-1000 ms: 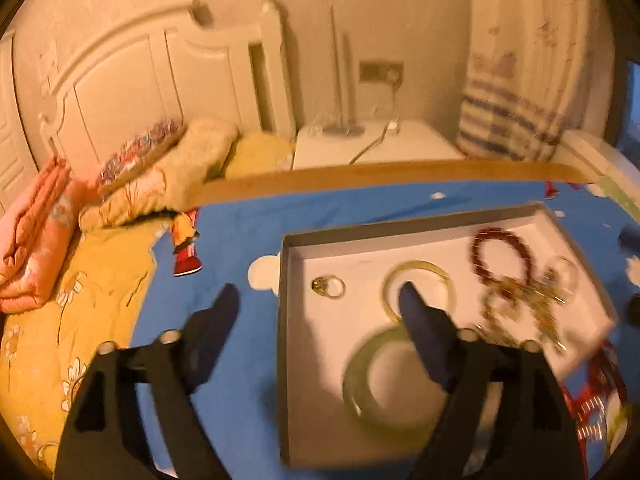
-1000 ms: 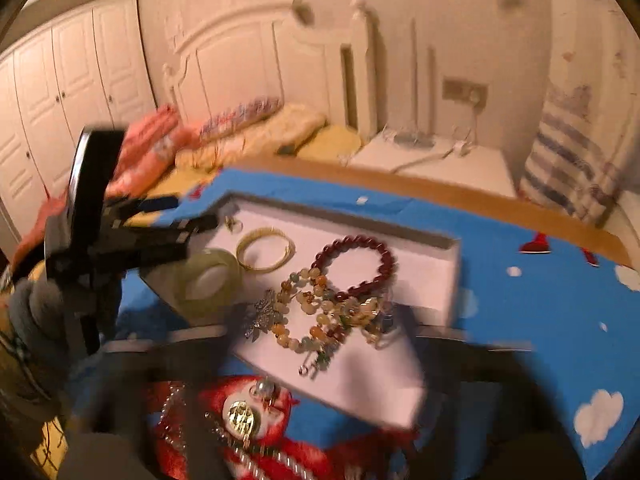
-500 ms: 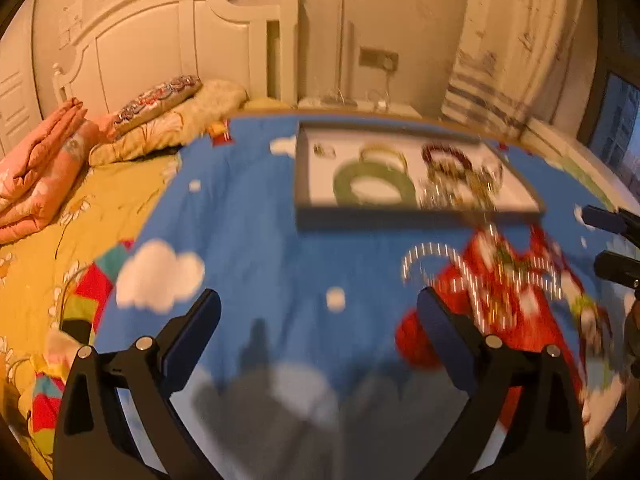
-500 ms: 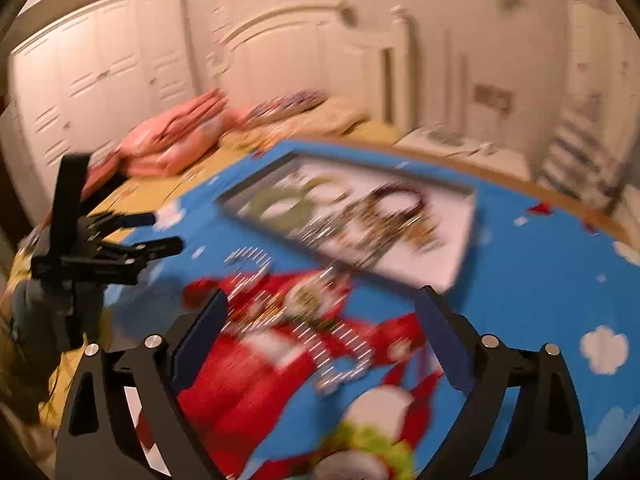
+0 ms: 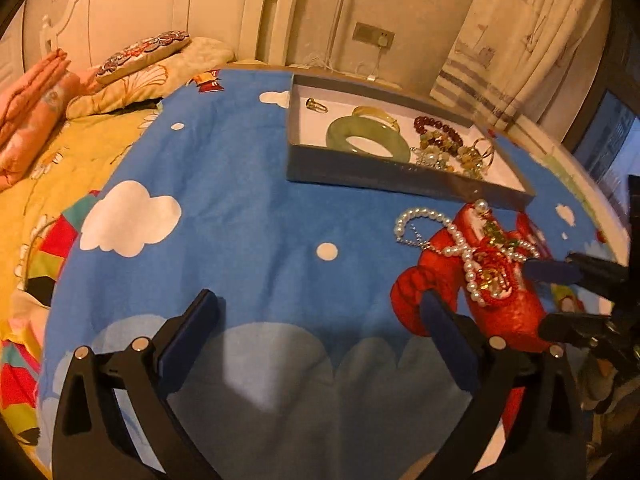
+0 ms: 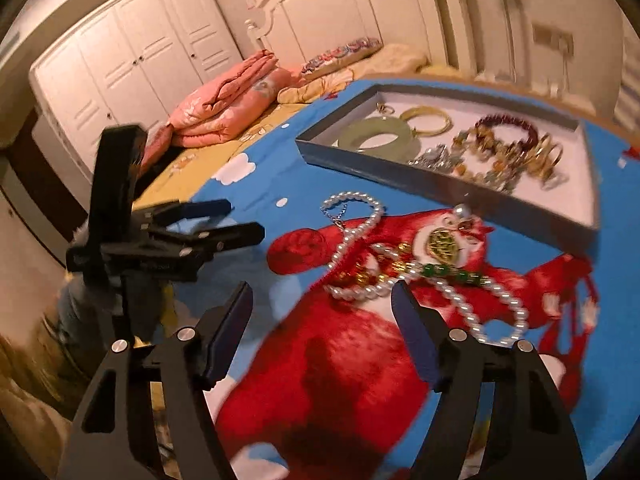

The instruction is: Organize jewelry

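Observation:
A grey tray (image 5: 384,178) (image 6: 440,178) with a white floor stands on the blue cartoon blanket. It holds a green jade bangle (image 5: 366,142) (image 6: 380,136), a yellow bangle (image 6: 428,120), a small ring (image 5: 316,105) and a heap of bead bracelets (image 5: 448,146) (image 6: 508,148). A pearl necklace (image 5: 448,236) (image 6: 360,240) tangled with a gold pendant (image 6: 442,242) and green beads lies loose in front of the tray. My left gripper (image 5: 320,320) is open and empty, left of the necklace. My right gripper (image 6: 322,312) is open and empty, just short of the necklace.
The blanket (image 5: 224,184) covers a round table. A bed with folded pink quilts (image 6: 224,108) and pillows (image 5: 144,54) lies to the left. A curtain (image 5: 512,40) and wall socket are behind the tray. White wardrobes (image 6: 132,60) stand far left.
Both grippers have pulled back from over the tray to the near side of the table. The loose pearl necklace has come into view in both. Both stay open.

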Demonstrator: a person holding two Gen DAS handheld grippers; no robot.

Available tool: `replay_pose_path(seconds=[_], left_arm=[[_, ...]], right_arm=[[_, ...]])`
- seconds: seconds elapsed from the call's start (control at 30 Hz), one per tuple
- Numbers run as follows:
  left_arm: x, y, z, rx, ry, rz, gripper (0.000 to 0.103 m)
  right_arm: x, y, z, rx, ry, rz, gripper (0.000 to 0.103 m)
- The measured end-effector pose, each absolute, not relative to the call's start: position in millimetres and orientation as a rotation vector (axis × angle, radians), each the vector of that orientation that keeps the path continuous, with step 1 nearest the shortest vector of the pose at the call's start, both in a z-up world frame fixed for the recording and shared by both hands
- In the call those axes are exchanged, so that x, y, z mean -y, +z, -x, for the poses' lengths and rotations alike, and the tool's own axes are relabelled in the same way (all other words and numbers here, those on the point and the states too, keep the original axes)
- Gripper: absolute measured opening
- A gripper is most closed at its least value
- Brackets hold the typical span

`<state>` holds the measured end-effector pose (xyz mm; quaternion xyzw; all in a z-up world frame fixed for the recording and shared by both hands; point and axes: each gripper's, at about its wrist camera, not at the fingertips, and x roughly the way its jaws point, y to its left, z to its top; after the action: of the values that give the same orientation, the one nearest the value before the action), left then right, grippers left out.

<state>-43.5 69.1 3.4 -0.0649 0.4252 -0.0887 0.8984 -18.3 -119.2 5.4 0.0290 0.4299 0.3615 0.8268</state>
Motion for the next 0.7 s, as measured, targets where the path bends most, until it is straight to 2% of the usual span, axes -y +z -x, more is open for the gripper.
replay_pose_path(seconds=[0.17,0.23,0.27,0.3,0.4,0.53,0.7], left_arm=[[-72.8,5.1,43.0,-0.871,-0.203,0.167,0.100],[-71.1,5.1,42.9,-0.870,-0.207,0.168,0.100],[-70.6,5.0,42.7,-0.870,-0.208,0.168,0.100],[-70.5,5.1,42.8,-0.870,-0.209,0.169,0.100],[-70.1,5.0,42.8,-0.871,-0.203,0.163,0.100],[-69.2,6.5,43.0,-0.872,-0.192,0.151,0.100],[-62.8,7.4,44.1,-0.873,-0.166,0.106,0.100]], right_arm=[[105.6,1.3,6.6,-0.949,0.746,-0.086,0.050],[98.6,-1.4,4.9,-0.956,0.699,-0.046,0.037],[98.7,-1.0,4.1,-0.953,0.680,-0.038,0.022],[99.0,-0.3,4.5,-0.945,0.659,-0.027,0.012],[105.2,8.5,13.0,-0.868,0.633,0.016,0.007],[147.1,30.9,13.7,-0.760,0.551,-0.071,0.007],[200.6,44.3,13.8,-0.714,0.451,-0.134,0.007]])
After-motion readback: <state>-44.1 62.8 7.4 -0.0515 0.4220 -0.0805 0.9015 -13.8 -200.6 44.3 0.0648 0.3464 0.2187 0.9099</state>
